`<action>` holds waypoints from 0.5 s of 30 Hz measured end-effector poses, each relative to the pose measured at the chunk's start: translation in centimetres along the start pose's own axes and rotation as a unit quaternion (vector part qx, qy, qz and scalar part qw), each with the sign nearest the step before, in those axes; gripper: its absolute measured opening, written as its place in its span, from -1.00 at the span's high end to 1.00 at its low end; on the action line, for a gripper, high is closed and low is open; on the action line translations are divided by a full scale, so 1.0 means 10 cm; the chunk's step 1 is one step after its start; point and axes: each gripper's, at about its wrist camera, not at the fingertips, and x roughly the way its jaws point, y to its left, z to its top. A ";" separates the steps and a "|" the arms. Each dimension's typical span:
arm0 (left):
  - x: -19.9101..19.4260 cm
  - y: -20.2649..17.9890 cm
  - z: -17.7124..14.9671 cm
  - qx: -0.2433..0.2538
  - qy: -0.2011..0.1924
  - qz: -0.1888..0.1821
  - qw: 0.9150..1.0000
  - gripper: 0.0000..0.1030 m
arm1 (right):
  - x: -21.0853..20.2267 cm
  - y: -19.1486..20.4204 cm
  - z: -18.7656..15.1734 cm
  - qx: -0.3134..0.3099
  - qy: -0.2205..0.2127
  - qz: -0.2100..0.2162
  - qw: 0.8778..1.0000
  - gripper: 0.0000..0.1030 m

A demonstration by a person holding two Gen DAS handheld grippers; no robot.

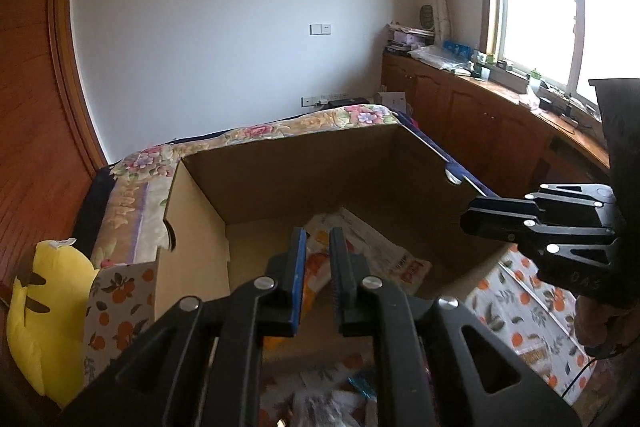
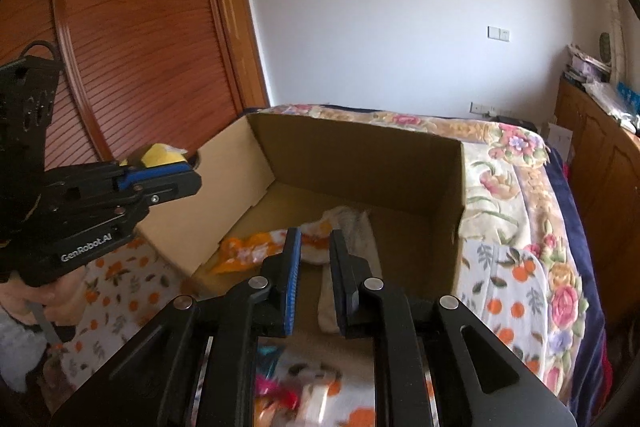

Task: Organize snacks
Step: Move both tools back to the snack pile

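Left gripper [image 1: 318,263] and right gripper [image 2: 316,263] hover slightly open, empty, above cardboard box [image 1: 280,167].

"genrobot.ai" in white on the left tool's [image 2: 192,179] black body

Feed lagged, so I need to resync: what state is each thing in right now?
Box: open-topped, on the bed, mostly unfilled.
Snack packets: lying flat on the box floor.
Left gripper: slightly open, holding nothing, above the box.
Right gripper: slightly open, holding nothing, above the box.
Yellow plush: left of the box.
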 end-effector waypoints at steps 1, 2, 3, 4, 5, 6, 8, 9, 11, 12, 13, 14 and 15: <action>-0.05 -0.04 -0.04 0.001 0.000 -0.001 1.000 0.79 | -0.07 0.02 -0.04 0.001 -0.001 0.000 1.000 0.75; -0.09 -0.06 -0.07 0.003 0.001 -0.001 1.000 0.79 | -0.13 0.03 -0.08 0.003 -0.002 0.001 1.000 0.74; -0.13 -0.10 -0.11 0.007 0.001 0.000 1.000 0.78 | -0.19 0.04 -0.13 0.004 -0.002 0.001 1.000 0.74; -0.17 -0.11 -0.15 0.010 0.000 0.001 1.000 0.78 | -0.25 0.06 -0.18 0.005 -0.003 0.000 1.000 0.73; -0.21 -0.13 -0.19 0.011 -0.001 0.002 1.000 0.78 | -0.31 0.08 -0.23 0.006 -0.003 -0.002 1.000 0.73; -0.24 -0.14 -0.22 0.012 -0.001 0.002 1.000 0.78 | -0.36 0.08 -0.29 0.007 -0.003 -0.003 1.000 0.72; -0.31 -0.19 -0.29 0.017 -0.001 0.004 1.000 0.78 | -0.45 0.09 -0.41 0.012 -0.001 -0.008 1.000 0.71; -0.34 -0.20 -0.33 0.018 0.000 0.004 1.000 0.77 | -0.49 0.09 -0.49 0.015 0.000 -0.010 1.000 0.70; -0.39 -0.24 -0.42 0.018 0.004 0.001 1.000 0.77 | -0.55 0.08 -0.62 0.018 0.005 -0.016 1.000 0.69; -0.41 -0.25 -0.46 0.017 0.006 0.001 1.000 0.76 | -0.57 0.08 -0.71 0.020 0.009 -0.020 1.000 0.67; -0.43 -0.27 -0.53 0.018 0.008 0.000 1.000 0.76 | -0.59 0.08 -0.78 0.021 0.013 -0.023 0.999 0.66; -0.44 -0.28 -0.57 0.018 0.009 0.001 1.000 0.76 | -0.60 0.07 -0.85 0.023 0.017 -0.024 0.999 0.65; -0.46 -0.30 -0.64 0.018 0.010 0.003 1.000 0.75 | -0.61 0.06 -0.92 0.025 0.020 -0.025 0.999 0.63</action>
